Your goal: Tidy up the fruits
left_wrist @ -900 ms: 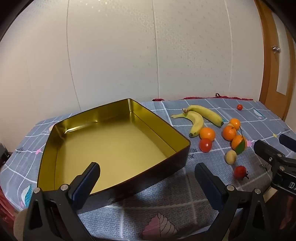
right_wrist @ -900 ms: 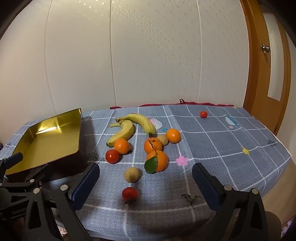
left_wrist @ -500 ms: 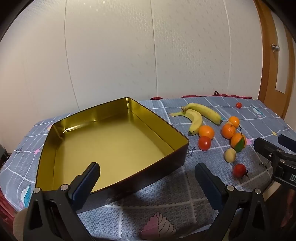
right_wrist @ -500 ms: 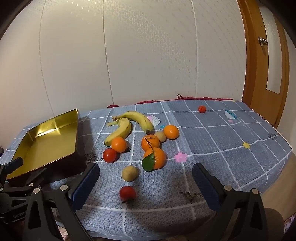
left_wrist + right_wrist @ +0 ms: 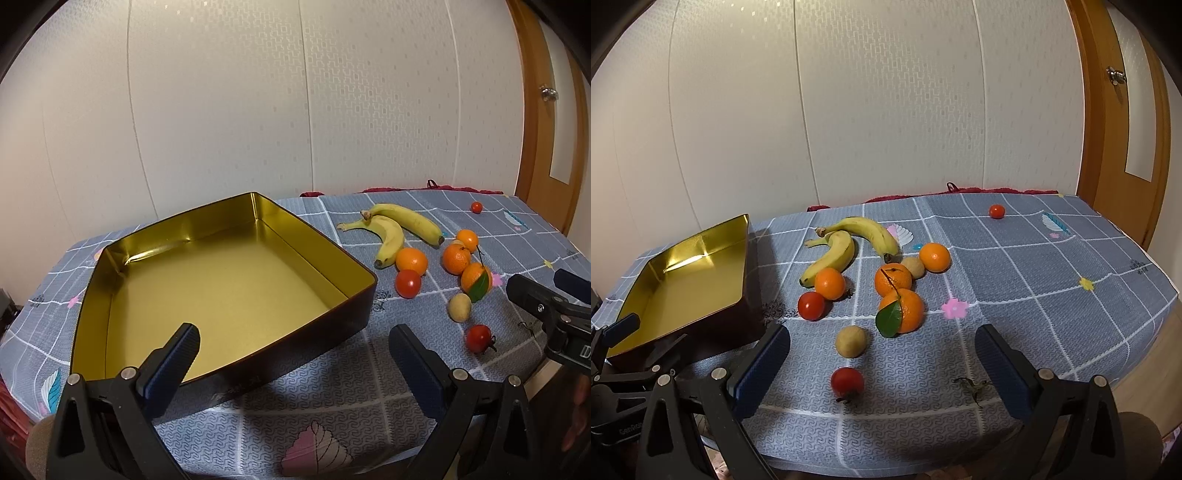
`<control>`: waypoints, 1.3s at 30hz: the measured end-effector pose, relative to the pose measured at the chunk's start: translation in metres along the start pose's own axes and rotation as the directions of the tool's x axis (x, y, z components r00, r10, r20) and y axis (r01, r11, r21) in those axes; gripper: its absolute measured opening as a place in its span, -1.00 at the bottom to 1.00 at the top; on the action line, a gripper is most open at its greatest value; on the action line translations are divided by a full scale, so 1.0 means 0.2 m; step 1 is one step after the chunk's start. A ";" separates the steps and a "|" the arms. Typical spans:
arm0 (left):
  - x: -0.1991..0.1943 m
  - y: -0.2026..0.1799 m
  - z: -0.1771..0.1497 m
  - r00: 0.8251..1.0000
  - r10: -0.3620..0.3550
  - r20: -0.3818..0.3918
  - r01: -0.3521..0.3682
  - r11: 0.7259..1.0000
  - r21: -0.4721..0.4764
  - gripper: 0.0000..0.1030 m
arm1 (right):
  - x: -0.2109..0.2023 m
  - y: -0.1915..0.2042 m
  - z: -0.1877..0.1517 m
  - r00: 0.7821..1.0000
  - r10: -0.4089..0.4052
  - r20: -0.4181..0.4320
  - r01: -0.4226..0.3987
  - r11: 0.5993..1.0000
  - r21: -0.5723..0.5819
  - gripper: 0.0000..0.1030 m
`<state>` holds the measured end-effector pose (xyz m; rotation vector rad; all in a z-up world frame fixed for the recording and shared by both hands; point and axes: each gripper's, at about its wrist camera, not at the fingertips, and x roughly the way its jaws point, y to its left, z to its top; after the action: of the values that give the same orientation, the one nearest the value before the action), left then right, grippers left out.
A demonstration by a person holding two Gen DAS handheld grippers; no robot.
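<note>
A gold-lined tin tray with dark outer walls lies on the left of the table, with nothing in it. To its right lie two bananas, several oranges, two red tomatoes, and a small tan fruit. A third tomato sits far back. My left gripper hangs open over the tray's near wall. Just short of the nearest tomato, my right gripper is held open with nothing between its fingers.
A grey checked cloth covers the table, whose edge runs close in front and at the right. A white panelled wall stands behind, and a wooden door at the right. A small dry stem lies on the cloth.
Both grippers have moved slightly forward over the table; the fruit and tray sit a little nearer in view. Nothing was grasped or shifted.
</note>
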<state>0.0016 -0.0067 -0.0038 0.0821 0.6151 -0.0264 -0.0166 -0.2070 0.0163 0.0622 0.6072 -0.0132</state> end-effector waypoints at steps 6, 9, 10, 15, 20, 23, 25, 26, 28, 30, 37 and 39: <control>0.01 0.00 0.00 1.000 0.002 -0.002 -0.002 1.000 0.003 0.99 | 0.00 0.01 0.00 1.000 0.002 -0.004 -0.002 1.000 -0.007 0.98; 0.01 0.00 0.00 1.000 0.004 -0.001 -0.004 1.000 -0.001 0.99 | 0.00 0.01 0.00 1.000 0.005 -0.003 -0.005 1.000 -0.012 0.98; 0.01 0.00 0.00 1.000 0.004 -0.002 -0.004 1.000 -0.001 0.99 | 0.00 0.01 0.00 1.000 0.005 -0.002 -0.005 1.000 -0.013 0.98; 0.01 0.00 0.00 1.000 0.004 -0.002 -0.004 1.000 -0.001 0.99 | 0.00 0.01 0.00 1.000 0.006 -0.005 -0.006 1.000 -0.013 0.98; 0.01 0.01 0.00 1.000 0.003 -0.003 -0.003 1.000 0.002 0.99 | 0.00 0.01 0.00 1.000 0.007 -0.008 -0.007 1.000 -0.015 0.98; 0.01 0.01 0.00 1.000 0.005 -0.002 -0.005 1.000 0.003 0.99 | 0.01 0.01 0.00 1.000 0.007 -0.010 -0.007 1.000 -0.017 0.98; 0.01 0.01 0.00 1.000 0.006 -0.004 -0.006 1.000 0.003 0.99 | 0.01 0.01 0.00 1.000 0.007 -0.011 -0.007 1.000 -0.017 0.98; 0.01 0.01 0.00 1.000 0.006 -0.005 -0.006 1.000 0.003 0.99 | 0.01 0.01 0.00 1.000 0.007 -0.011 -0.007 1.000 -0.017 0.98; 0.01 0.01 0.00 1.000 0.008 -0.006 -0.008 1.000 0.003 0.99 | 0.01 0.01 0.00 1.000 0.007 -0.011 -0.008 1.000 -0.016 0.98; 0.01 0.01 -0.01 1.000 0.008 -0.006 -0.008 1.000 0.002 0.99 | 0.01 0.00 0.00 1.000 0.009 -0.011 -0.009 1.000 -0.016 0.98; 0.02 0.01 -0.01 1.000 0.008 -0.007 -0.007 1.000 0.009 0.99 | 0.02 0.01 -0.01 0.999 0.028 -0.030 -0.029 0.999 -0.016 0.98; 0.02 0.01 -0.01 1.000 0.008 -0.008 -0.008 1.000 0.011 0.99 | 0.02 0.01 -0.01 0.999 0.028 -0.029 -0.028 0.999 -0.019 0.98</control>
<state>0.0035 -0.0055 -0.0071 0.0954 0.6223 -0.0222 -0.0132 -0.2051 0.0126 0.0521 0.6354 0.0209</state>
